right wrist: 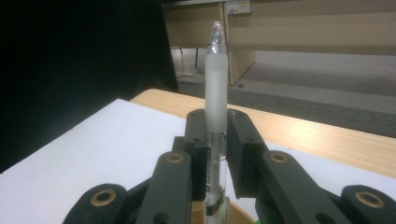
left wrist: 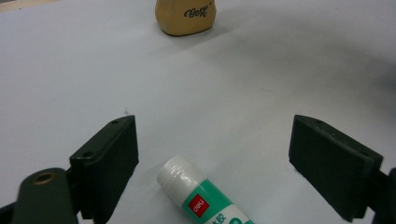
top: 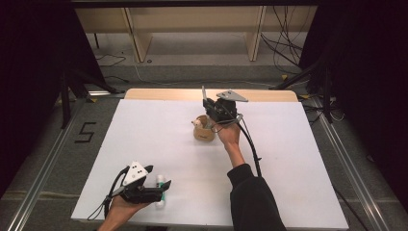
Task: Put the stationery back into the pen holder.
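Note:
A tan pen holder [top: 204, 130] marked "Best" [left wrist: 186, 17] stands near the middle of the white table sheet [top: 159, 130]. My right gripper [top: 206, 102] hovers just above and behind it, shut on a clear pen [right wrist: 215, 98] with a frosted cap, held upright between the pads. The pen's lower end hangs over the holder's rim [right wrist: 243, 215]. At the front left, my left gripper [top: 158, 179] rests low with its jaws wide open. A white and green glue stick [left wrist: 201, 198] lies on the sheet between them, touching neither; it also appears as the glue stick [top: 160, 191] from above.
The wooden tabletop's far edge [top: 168, 93] shows beyond the white sheet. Wooden shelving [top: 192, 29] and loose cables [top: 284, 43] stand on the floor behind. Metal rails [top: 43, 168] run along both sides of the table.

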`<state>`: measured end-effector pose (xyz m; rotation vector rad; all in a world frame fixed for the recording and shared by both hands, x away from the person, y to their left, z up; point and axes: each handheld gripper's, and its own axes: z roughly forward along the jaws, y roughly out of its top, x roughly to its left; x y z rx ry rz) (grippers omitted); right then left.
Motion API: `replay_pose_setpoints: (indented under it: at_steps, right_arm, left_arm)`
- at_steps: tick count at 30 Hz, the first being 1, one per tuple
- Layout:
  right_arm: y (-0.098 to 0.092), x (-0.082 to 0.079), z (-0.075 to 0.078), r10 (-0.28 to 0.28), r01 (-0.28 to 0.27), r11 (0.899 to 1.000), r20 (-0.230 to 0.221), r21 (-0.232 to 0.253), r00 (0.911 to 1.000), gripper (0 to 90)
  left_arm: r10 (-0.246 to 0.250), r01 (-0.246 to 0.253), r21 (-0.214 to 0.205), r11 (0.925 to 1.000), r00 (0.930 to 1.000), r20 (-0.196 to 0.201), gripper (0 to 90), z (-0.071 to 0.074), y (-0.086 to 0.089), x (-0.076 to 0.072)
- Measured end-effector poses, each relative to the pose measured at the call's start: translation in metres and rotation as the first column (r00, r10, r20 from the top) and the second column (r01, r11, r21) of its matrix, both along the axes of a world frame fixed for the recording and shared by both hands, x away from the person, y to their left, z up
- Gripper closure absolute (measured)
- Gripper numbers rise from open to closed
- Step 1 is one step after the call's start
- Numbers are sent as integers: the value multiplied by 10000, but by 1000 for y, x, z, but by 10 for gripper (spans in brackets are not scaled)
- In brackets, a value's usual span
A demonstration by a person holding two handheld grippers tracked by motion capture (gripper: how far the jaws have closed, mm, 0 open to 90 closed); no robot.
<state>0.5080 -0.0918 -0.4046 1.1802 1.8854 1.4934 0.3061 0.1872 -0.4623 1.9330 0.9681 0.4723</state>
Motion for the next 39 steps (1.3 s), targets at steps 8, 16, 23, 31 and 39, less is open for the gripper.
replay_pose_setpoints:
  at_steps: [8, 16, 23, 31, 39]
  right_arm:
    - [7, 1, -5, 28, -27, 9999, 70, -136, 10000, 798]
    - [9, 3, -16, 37, -44, 9986, -138, -536, 9999, 797]
    - [11, 2, -22, 68, -81, 9982, -223, -592, 9997, 796]
    - [12, 0, -30, 82, -106, 9964, -281, -840, 9996, 790]
    - [13, -2, -34, 47, -98, 9905, -375, -1369, 9993, 788]
  left_arm:
    - [2, -2, -9, 10000, 10000, 8, 155, 0, 0, 0]
    - [-49, 49, 75, 10000, 10000, -29, 155, -1, -1, 0]
    - [-55, 55, 74, 10000, 10000, -34, 154, -1, -1, -1]
    - [-75, 76, 107, 9999, 10000, -47, 154, -1, -1, 0]
    - [-80, 80, 104, 9999, 9999, -64, 155, -1, -1, 0]
